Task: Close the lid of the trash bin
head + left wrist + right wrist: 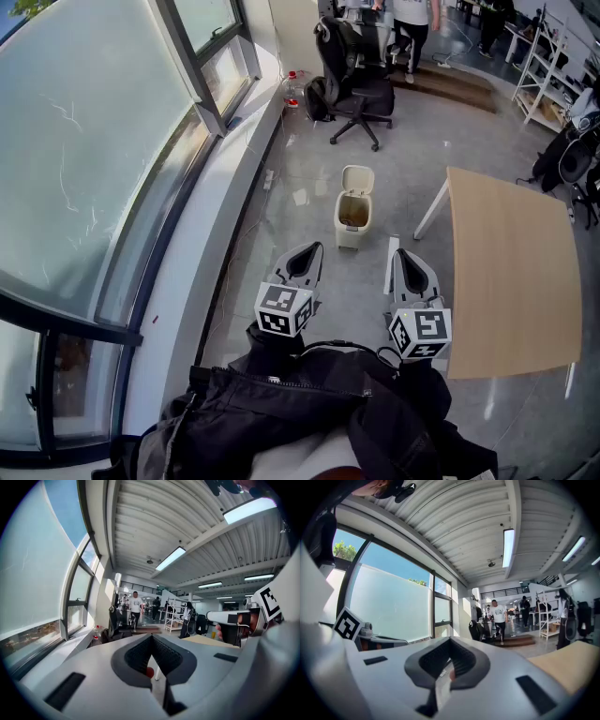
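The small cream plastic trash bin (353,223) stands on the shiny grey floor (309,178). It is between the long window wall (112,159) and the light wooden table (511,272). Its cream flip lid (357,179) points straight up at the back, so the bin is wide open. You can see brown stuff down inside it.

The left gripper (307,255) is held low in front of the person, and it points toward the bin. Its two jaws are pressed together and there is nothing between them. The right gripper (405,261) is just beside it, close to the table's edge. Its jaws are pressed together too, and it holds nothing. Both grippers are well apart from the bin. Neither one touches the lid.

So I think the job has not really begun. The lid is not down at all. What is left is almost everything. The person must step closer and bring one gripper up behind the lid. Then the lid must be tipped forward until it lies flat on the bin.

A black office chair (361,89) stands farther off, past the bin. Some people walk far away at the back of the room.
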Action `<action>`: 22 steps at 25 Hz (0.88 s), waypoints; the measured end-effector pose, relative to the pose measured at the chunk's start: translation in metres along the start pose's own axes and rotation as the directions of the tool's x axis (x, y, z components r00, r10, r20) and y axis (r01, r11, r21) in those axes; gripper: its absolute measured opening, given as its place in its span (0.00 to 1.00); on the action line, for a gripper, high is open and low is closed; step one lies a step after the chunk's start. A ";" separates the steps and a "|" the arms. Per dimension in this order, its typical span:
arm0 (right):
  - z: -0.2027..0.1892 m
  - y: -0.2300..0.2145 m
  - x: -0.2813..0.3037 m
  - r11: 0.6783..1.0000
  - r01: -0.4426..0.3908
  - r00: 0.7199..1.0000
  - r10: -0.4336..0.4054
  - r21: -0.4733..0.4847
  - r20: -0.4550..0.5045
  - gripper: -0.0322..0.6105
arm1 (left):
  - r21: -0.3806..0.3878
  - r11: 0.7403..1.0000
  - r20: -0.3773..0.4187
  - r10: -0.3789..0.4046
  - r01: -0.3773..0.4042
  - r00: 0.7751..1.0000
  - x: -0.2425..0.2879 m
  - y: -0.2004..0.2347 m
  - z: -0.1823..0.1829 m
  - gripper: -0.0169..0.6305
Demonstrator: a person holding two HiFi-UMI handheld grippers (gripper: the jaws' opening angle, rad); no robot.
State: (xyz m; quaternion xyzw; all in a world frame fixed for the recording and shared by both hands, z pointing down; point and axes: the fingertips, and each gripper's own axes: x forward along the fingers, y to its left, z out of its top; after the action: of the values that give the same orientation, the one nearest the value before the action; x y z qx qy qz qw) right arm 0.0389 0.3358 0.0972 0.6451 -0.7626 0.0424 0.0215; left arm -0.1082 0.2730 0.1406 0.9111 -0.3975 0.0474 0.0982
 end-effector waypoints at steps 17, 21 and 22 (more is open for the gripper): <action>-0.024 -0.034 0.000 0.998 -0.021 0.999 0.022 0.063 -0.025 0.05 | -0.005 0.999 -0.060 0.033 -0.034 0.998 0.024 -0.019 -0.024 0.02; -0.034 -0.041 -0.001 0.997 -0.041 0.998 0.044 0.066 -0.040 0.05 | -0.009 0.999 -0.075 0.047 -0.048 0.996 0.028 -0.028 -0.036 0.02; -0.037 -0.042 -0.001 0.997 -0.047 0.998 0.051 0.068 -0.046 0.05 | -0.010 0.999 -0.079 0.050 -0.051 0.996 0.029 -0.030 -0.038 0.02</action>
State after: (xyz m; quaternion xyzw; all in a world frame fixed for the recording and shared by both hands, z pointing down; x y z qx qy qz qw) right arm 0.0797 0.3333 0.1354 0.6254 -0.7757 0.0837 0.0173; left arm -0.0668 0.2802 0.1785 0.8976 -0.4164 0.0834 0.1181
